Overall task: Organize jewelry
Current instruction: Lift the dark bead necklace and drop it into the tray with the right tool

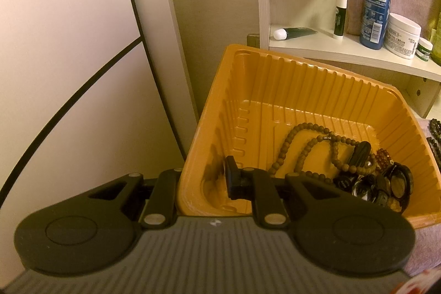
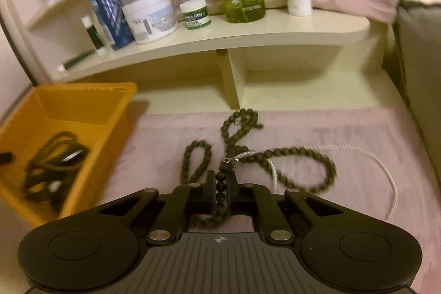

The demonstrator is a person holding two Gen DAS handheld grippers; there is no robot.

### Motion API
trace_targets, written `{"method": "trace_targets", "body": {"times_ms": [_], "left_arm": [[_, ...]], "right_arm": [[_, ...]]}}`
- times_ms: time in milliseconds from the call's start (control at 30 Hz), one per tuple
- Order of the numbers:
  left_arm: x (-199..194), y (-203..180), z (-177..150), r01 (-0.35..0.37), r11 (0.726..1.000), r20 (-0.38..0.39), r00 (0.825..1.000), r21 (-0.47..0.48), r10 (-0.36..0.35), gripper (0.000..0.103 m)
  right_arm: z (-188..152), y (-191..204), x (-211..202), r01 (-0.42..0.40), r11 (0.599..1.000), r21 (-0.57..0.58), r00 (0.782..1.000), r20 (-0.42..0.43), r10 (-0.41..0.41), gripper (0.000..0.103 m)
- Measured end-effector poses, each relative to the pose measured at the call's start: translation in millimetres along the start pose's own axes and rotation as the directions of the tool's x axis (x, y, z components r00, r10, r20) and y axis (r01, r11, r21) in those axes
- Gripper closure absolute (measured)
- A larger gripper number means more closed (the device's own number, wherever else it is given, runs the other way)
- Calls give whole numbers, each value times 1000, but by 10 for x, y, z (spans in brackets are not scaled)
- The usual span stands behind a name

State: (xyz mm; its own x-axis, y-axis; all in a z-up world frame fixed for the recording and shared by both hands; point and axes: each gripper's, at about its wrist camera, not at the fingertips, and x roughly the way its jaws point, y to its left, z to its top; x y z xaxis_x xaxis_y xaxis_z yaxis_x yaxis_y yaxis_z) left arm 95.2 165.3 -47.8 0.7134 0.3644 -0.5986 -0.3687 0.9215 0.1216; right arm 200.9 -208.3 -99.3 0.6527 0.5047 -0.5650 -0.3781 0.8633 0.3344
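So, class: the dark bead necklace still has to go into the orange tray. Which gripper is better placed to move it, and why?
Right. The right gripper already pinches the dark bead necklace; the left gripper straddles the orange tray wall.

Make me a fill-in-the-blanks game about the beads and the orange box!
1. The right gripper is pinching a string of dark ____.
2. The tray holding the jewelry is colored ____.
3. The left gripper grips the tray's ____.
4. The tall blue spray bottle stands on a ____.

Missing words: beads; orange; wall; shelf
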Motion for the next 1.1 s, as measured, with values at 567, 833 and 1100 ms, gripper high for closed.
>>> {"method": "trace_targets", "body": {"times_ms": [567, 833, 1100], "left_arm": [[-46, 15, -18, 7, 1000, 21, 1000, -5, -7, 88], [-60, 32, -7, 17, 1000, 28, 999, -10, -17, 88], [-70, 54, -7, 27, 999, 34, 999, -18, -26, 88]], "right_arm": [[917, 84, -1748, -162, 986, -34, 893, 421, 161, 96], [1319, 400, -2192, -172, 975, -140, 841, 494, 219, 96], [1538, 703, -2500, -183, 957, -224, 794, 540, 278, 96]]}}
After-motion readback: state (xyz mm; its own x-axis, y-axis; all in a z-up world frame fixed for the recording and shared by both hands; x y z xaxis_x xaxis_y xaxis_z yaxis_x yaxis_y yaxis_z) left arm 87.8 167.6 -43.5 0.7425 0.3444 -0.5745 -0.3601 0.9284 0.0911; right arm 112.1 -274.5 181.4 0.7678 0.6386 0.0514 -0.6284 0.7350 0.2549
